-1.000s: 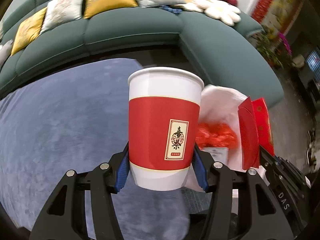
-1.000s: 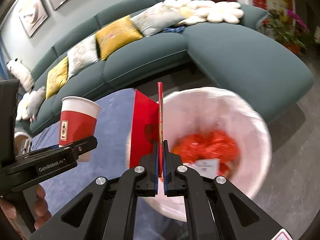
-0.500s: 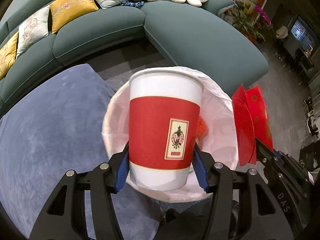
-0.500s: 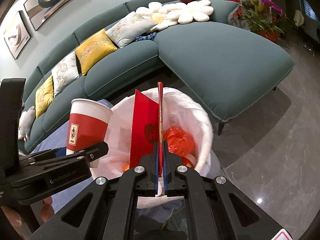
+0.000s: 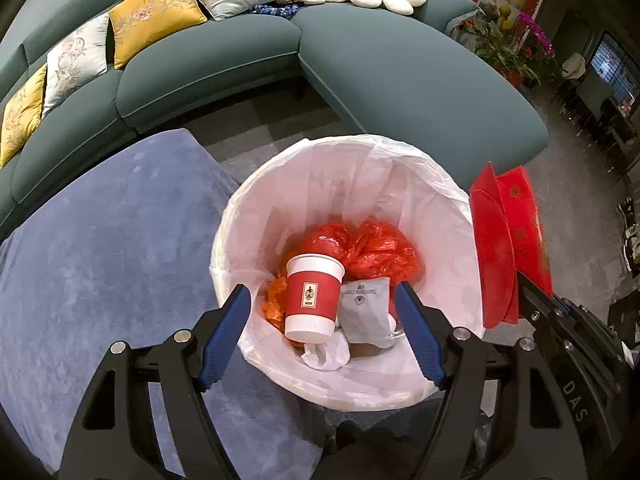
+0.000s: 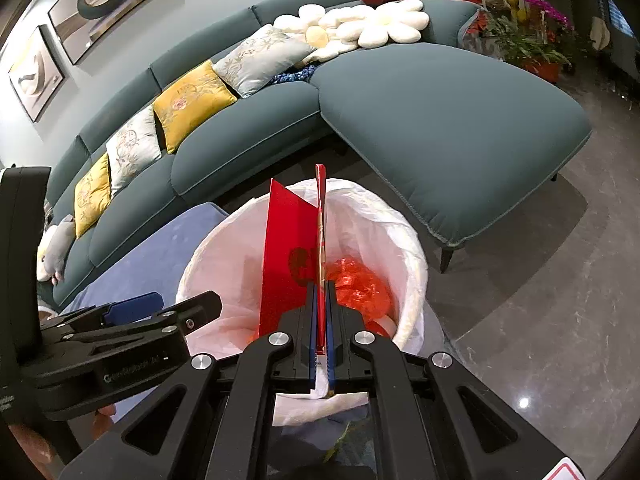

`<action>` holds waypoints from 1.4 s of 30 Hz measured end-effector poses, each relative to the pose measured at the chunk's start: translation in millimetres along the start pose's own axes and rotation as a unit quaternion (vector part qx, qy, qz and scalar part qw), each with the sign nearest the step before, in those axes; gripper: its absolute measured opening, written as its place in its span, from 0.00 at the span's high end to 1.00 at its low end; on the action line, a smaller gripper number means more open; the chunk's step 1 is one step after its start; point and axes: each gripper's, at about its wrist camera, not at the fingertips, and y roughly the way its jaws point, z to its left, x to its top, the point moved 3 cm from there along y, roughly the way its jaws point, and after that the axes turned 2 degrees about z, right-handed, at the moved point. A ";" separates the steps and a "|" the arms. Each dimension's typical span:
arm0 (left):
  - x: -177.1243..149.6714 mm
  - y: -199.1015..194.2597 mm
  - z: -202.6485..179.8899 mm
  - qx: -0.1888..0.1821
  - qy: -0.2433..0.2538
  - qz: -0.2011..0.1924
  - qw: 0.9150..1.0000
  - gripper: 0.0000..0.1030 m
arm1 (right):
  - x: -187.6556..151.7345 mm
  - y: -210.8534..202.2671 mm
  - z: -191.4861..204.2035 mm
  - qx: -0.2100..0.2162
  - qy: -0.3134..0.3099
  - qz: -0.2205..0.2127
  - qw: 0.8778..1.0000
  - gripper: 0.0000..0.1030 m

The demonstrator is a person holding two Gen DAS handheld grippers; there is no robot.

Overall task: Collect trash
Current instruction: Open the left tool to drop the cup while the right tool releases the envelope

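We judge the job partly done: the red-banded white paper cup (image 5: 313, 298) now lies inside the round bin lined with a white plastic bag (image 5: 448, 200), resting upright-ish on crumpled red plastic wrapping (image 5: 372, 248) and just beside a pale grey paper packet (image 5: 366, 308). What remains, as far as we can see, is the folded red paper envelope (image 6: 290, 256), which has not gone in yet. Our left gripper (image 5: 322, 328) hangs over the near side of the bin, tilted steeply down toward its contents; its jaws have just been opening and now stand wide apart with nothing between the 2 blue pads, the cup sitting well below them in the bag. Our right gripper (image 6: 320, 344) points down less steeply and reaches over the near rim from the other side; its 2 pads are pinched tight on the lower edge of the red envelope, which stands upright above the bin mouth with 1 flap splayed toward the left gripper. In the left wrist view the same envelope (image 5: 506, 248) shows outside the bin's right edge, so we cannot tell exactly how far over the opening it hangs. Behind the bin we see a teal fabric sofa (image 6: 440, 120) and, to the left, a blue-grey rug (image 5: 100, 248); no other loose trash shows in either view.
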 end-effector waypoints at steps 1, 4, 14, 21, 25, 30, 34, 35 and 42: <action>-0.6 -0.7 3.0 0.000 -0.002 -0.001 1.000 0.32 | 0.2 1.2 2.0 0.001 -0.002 0.001 1.000 0.96; -2.0 -2.6 10.3 0.004 -0.006 -0.003 1.000 0.32 | 1.6 3.6 1.8 0.003 -0.008 0.002 1.000 0.96; -9.6 -10.3 34.5 0.017 -0.026 -0.008 0.999 0.32 | 5.1 11.7 14.5 0.013 -0.021 0.007 1.000 0.92; -17.8 -15.6 49.8 0.028 -0.034 -0.009 0.999 0.30 | 6.4 9.9 30.7 0.013 -0.030 0.000 0.999 0.78; -22.6 -22.2 56.6 0.038 -0.037 -0.017 0.998 0.26 | 4.5 0.9 40.9 0.013 -0.042 -0.003 0.999 0.72; -30.7 -31.4 61.1 0.049 -0.035 -0.026 0.998 0.25 | 2.0 -11.9 47.9 0.010 -0.052 -0.008 0.999 0.57; -37.2 -38.3 64.6 0.052 -0.041 -0.030 0.997 0.19 | -2.8 -20.2 53.0 0.008 -0.056 -0.008 0.998 0.51; -38.7 -40.6 65.7 0.053 -0.043 -0.032 0.997 0.18 | -4.0 -21.7 53.6 0.007 -0.057 -0.008 0.998 0.49; -50.0 -51.7 67.8 0.062 -0.048 -0.041 0.996 0.16 | -13.2 -38.6 60.3 -0.009 -0.072 -0.015 0.997 0.34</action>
